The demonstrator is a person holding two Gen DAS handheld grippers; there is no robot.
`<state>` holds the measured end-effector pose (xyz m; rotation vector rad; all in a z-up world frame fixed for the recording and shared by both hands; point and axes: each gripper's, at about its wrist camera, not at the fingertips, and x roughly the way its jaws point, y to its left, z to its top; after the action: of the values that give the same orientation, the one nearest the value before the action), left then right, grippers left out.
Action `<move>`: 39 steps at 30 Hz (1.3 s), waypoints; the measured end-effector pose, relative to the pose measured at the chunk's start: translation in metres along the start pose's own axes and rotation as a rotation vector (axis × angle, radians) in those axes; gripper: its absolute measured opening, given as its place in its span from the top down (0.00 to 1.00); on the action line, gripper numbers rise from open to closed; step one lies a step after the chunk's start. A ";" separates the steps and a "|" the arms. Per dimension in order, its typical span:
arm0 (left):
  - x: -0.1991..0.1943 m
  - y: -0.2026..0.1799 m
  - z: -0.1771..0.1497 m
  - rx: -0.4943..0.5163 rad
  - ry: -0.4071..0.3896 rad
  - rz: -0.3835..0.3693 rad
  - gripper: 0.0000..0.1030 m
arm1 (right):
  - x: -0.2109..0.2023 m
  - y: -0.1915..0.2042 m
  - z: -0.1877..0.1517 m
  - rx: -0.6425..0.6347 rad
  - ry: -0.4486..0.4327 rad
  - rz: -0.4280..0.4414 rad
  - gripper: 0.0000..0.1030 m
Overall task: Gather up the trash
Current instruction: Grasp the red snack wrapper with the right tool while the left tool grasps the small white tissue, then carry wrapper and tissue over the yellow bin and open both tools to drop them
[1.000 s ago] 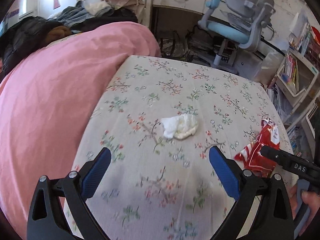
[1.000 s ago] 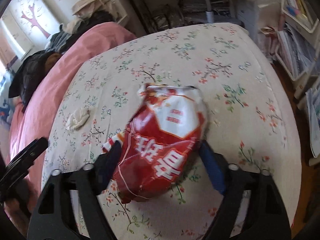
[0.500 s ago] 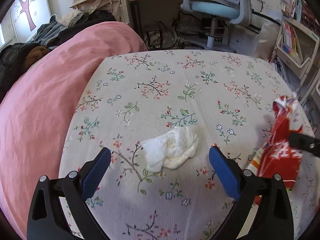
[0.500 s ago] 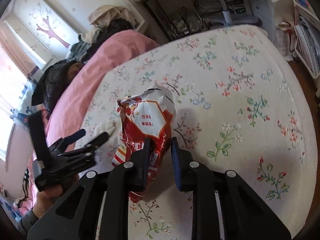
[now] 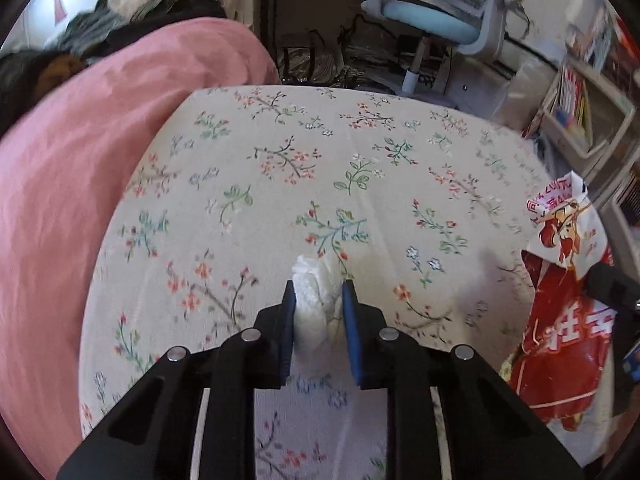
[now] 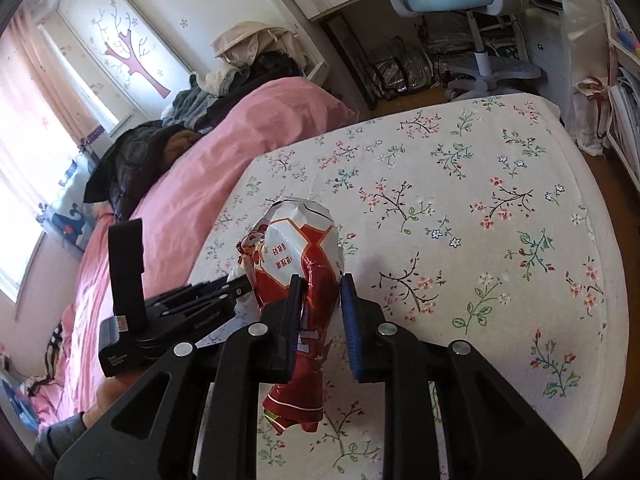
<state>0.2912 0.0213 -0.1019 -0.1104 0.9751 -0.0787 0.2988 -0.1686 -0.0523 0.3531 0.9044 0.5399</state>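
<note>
Now both pieces of trash are in hand: the left gripper [image 5: 319, 312], whose fingers stood wide a moment ago, has closed on the crumpled white tissue [image 5: 316, 300] on the floral bed [image 5: 360, 152], while the right gripper [image 6: 320, 300] keeps the red snack wrapper [image 6: 298, 272] pinched upright, lifted higher, seemingly ready for carrying away.

The bed [image 5: 280, 168] wore a cream sheet sprigged with red, green and blue flowers, beside a plain pink quilt [image 5: 80, 184]. The tissue [image 5: 318, 300] was white, the snack bag [image 6: 298, 276] red and white, the fingers [image 5: 350, 320] blue-padded on black.
</note>
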 end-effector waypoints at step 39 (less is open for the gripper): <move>-0.178 0.005 -0.156 -0.215 -0.245 -0.026 0.78 | -0.125 0.075 -0.145 -0.058 -0.080 0.145 0.82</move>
<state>0.0625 0.0380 -0.0426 -0.3232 0.7349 0.0159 0.0958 -0.1701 -0.0177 0.3872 0.7883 0.6795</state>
